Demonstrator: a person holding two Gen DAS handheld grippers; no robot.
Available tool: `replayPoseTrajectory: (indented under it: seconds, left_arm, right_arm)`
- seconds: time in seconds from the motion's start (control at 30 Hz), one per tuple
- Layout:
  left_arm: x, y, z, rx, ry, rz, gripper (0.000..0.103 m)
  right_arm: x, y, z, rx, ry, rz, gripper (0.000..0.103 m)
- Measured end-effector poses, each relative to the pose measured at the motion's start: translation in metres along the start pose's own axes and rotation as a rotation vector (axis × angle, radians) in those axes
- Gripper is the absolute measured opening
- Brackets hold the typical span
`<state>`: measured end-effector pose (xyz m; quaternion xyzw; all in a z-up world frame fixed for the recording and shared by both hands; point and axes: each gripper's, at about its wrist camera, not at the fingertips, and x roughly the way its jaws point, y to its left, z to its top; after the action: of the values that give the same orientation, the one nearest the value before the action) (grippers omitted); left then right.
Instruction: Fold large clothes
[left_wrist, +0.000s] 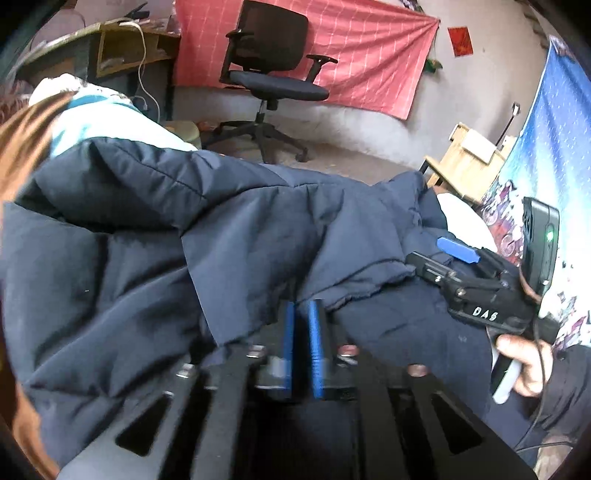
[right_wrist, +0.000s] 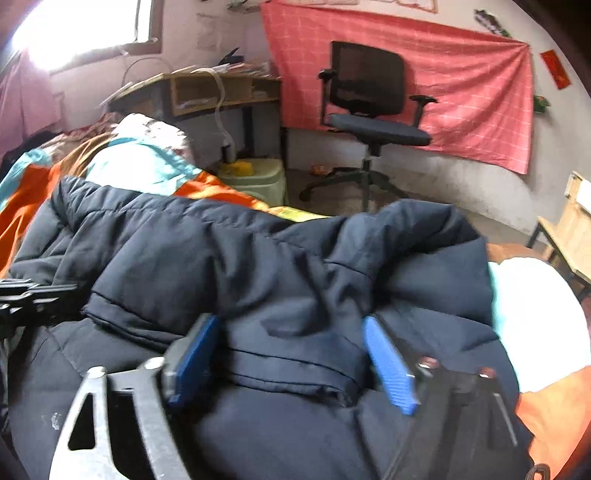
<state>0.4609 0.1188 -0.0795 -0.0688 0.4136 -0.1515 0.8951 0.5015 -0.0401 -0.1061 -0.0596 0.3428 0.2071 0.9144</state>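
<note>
A large navy padded jacket lies bunched on the bed and fills both views; it also shows in the right wrist view. My left gripper is shut on a hem edge of the jacket, its blue pads close together. My right gripper is open, its blue fingers astride a thick folded cuff or hem of the jacket. The right gripper also shows in the left wrist view, resting on the jacket at the right.
The bed has an orange, teal and white cover. A black office chair stands on the floor behind. A desk is at the back left, a wooden stool at the right.
</note>
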Motion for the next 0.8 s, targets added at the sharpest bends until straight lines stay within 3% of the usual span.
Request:
replayPoseTrajectory:
  seconds: [0.07,0.1,0.13,0.17,0.33,0.8]
  left_arm:
    - [-0.007,-0.009,-0.002,0.003,-0.008,-0.007,0.055]
    - [-0.015,-0.016,-0.004,-0.001,-0.034,0.003,0.065]
    - [-0.018,-0.021,-0.005,-0.008,-0.057,0.023,0.083]
    - [-0.025,-0.024,-0.007,-0.018,-0.088,0.045,0.086]
    - [-0.05,-0.036,-0.013,-0.064,-0.136,0.084,0.086]
    - [-0.124,-0.095,-0.035,-0.026,-0.248,0.211,0.091]
  right_arm:
    - [-0.005,-0.007,0.0,0.037,0.02,0.034,0.086]
    - [-0.007,-0.008,0.0,0.043,0.023,0.041,0.086]
    - [-0.011,-0.009,0.0,0.048,0.024,0.051,0.086]
    - [-0.017,-0.009,0.0,0.049,0.02,0.06,0.086]
    - [-0.05,-0.008,0.003,0.04,-0.031,0.096,0.089]
    - [-0.144,-0.005,-0.003,0.036,-0.123,0.162,0.1]
